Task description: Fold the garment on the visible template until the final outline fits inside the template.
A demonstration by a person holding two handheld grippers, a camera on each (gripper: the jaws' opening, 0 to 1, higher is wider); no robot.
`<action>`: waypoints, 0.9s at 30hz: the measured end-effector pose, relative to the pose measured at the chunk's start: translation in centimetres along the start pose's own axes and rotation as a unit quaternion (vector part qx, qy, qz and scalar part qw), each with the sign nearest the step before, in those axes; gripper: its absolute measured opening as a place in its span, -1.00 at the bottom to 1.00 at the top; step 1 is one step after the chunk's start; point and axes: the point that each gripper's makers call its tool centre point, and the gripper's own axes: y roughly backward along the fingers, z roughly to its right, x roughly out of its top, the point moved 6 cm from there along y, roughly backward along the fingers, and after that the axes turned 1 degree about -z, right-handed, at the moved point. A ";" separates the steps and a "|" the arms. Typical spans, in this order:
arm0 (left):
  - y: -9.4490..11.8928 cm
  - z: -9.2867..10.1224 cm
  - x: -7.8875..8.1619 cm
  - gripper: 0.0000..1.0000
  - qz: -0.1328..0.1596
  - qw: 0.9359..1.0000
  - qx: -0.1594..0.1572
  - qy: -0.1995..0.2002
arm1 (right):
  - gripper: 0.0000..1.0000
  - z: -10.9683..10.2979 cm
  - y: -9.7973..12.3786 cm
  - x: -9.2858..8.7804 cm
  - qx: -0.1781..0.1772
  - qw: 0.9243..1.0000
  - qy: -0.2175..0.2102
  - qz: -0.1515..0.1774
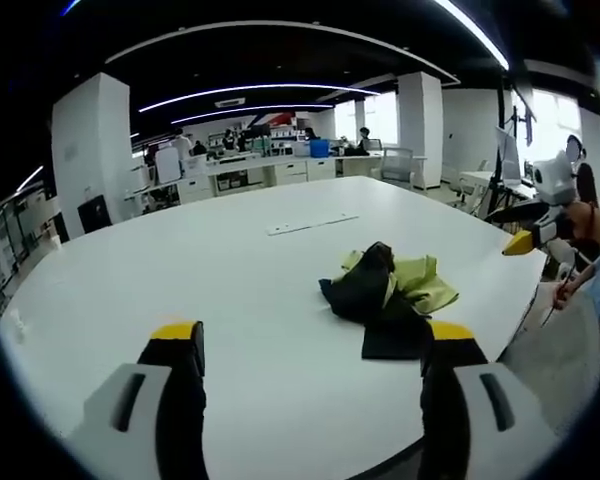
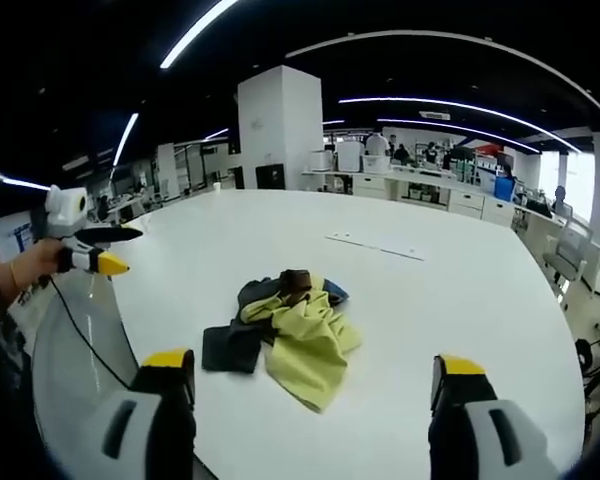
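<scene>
Both grippers, left (image 1: 310,350) and right (image 2: 315,375), hang wide-jawed above the worktop (image 1: 180,270); the crumpled garment (image 2: 285,325) risks a multi-layer grab, tangling folds.

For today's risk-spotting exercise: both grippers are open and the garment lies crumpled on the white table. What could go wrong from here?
1. The garment is a bunched heap of yellow-green and dark layers; a grab may catch only one layer and tangle it.
2. It lies near the table edge on the person's side, so a pull could drag it off.
3. I can't make out a template outline, so the final fit may be misjudged.
</scene>
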 end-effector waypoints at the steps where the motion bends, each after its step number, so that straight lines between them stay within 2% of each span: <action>1: -0.2 0.0 0.0 0.72 0.001 1.000 -0.002 -0.001 | 0.98 0.0 -0.3 0.0 0.002 1.000 0.000 0.000; 6: -1.7 0.2 -0.6 0.65 -0.002 1.000 -0.016 0.007 | 0.96 0.1 -1.8 0.4 0.016 1.000 -0.005 0.005; 10: -3.0 0.6 -0.8 0.56 0.008 0.999 -0.034 0.011 | 0.90 0.5 -3.2 0.8 0.024 1.000 -0.014 0.013; 15: -4.5 1.3 -1.2 0.41 0.016 0.998 -0.051 0.013 | 0.78 0.8 -4.9 0.9 0.036 0.998 -0.034 0.024; 20: -6.1 1.9 -1.4 0.29 0.012 0.998 -0.068 0.009 | 0.67 1.1 -6.4 0.7 0.043 0.998 -0.046 0.021; 27: -8.4 3.4 -1.4 0.16 0.007 0.995 -0.096 0.004 | 0.44 1.4 -8.2 0.3 0.044 0.998 -0.041 0.016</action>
